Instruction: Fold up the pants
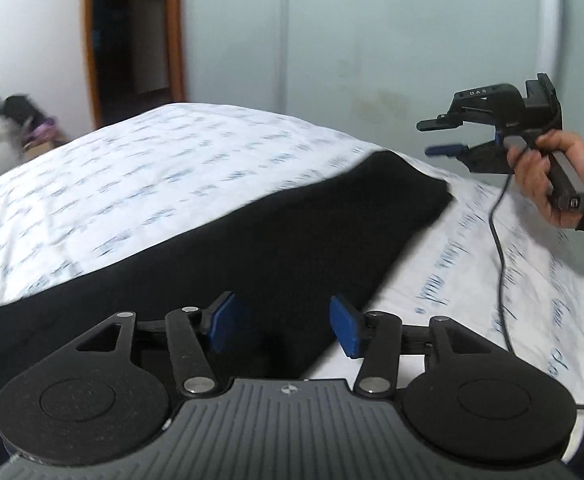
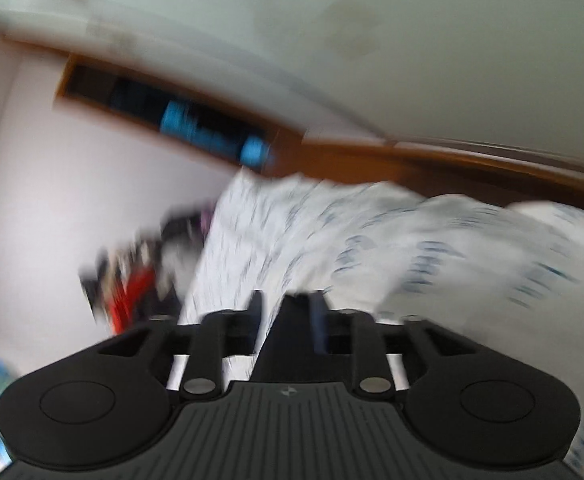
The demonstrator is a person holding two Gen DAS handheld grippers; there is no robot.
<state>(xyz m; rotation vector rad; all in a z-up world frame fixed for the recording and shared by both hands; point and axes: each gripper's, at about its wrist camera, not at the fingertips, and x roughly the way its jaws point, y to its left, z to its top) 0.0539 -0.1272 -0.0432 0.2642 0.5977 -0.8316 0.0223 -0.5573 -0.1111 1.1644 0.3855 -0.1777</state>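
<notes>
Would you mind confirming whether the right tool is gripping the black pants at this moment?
No, the right tool is lifted clear of the black pants, its jaws apart with nothing between them.

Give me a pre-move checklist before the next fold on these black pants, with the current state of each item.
1. Left tool empty, jaws apart over the pants: ok.
2. Right tool lifted clear of the cloth, nothing between its jaws: ok.
3. Pants lying flat on the printed sheet: ok as far as visible.
4. Far end's edges lined up: cannot tell, black on black.
5. Cable clear of the pants: ok.
6. Right wrist view sharp: not ok, blurred.
</notes>
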